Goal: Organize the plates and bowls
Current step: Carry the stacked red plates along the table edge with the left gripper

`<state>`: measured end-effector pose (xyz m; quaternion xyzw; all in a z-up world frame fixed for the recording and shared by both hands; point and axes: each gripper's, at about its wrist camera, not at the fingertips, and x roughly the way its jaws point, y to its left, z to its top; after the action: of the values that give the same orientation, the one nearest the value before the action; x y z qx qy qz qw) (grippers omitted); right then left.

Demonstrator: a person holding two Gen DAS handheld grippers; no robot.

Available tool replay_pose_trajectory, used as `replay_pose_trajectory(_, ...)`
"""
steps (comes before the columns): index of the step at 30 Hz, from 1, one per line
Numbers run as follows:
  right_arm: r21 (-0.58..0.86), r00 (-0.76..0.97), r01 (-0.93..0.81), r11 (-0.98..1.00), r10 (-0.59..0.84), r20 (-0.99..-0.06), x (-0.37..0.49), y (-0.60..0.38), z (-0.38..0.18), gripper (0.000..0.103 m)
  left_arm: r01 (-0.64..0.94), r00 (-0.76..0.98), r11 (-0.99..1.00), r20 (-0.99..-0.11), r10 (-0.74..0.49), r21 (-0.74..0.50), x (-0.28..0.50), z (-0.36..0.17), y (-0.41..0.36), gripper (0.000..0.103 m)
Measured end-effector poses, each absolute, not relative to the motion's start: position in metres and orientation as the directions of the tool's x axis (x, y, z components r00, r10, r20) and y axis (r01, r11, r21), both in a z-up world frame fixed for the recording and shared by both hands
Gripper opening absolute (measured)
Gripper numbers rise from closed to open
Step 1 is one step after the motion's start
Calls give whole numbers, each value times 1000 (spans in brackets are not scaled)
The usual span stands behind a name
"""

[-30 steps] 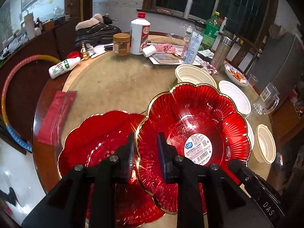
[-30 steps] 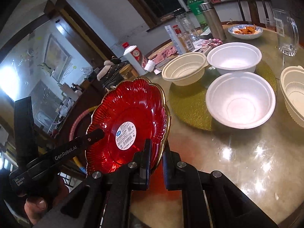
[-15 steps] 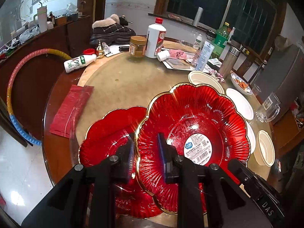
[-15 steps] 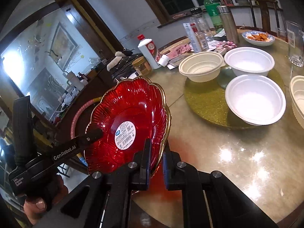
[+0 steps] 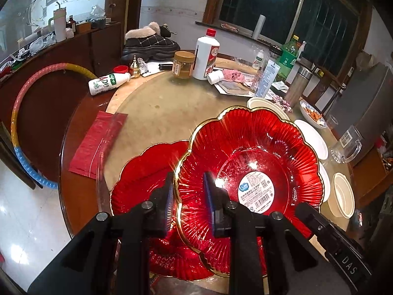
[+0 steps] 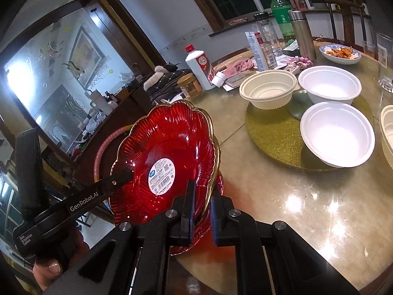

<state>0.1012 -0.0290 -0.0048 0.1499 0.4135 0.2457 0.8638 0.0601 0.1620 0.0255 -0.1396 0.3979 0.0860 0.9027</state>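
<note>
Cluttered round table point(image 5: 157, 108), both tongs point(image 5: 188, 194) point(image 6: 202, 202) apparently pinching tilted red plate point(image 5: 248, 152) rim

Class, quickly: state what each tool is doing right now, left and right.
Left tool: shut on the stickered red plate, gripping its rim.
Right tool: shut on the same plate's opposite rim.

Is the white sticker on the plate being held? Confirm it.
Yes, the sticker sits in the middle of the red plate that both grippers' fingers clamp by its rim.

white bottle point(image 5: 205, 55), hoop point(image 5: 18, 113), mug point(image 5: 347, 145).
</note>
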Motion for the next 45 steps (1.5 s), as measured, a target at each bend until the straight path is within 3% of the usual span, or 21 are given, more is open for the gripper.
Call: replay_pose_trajectory(45,460,529,-375,805,593,-607,100,-4,12,9,-298,703,929,-709,60,-217,30,35,189,20)
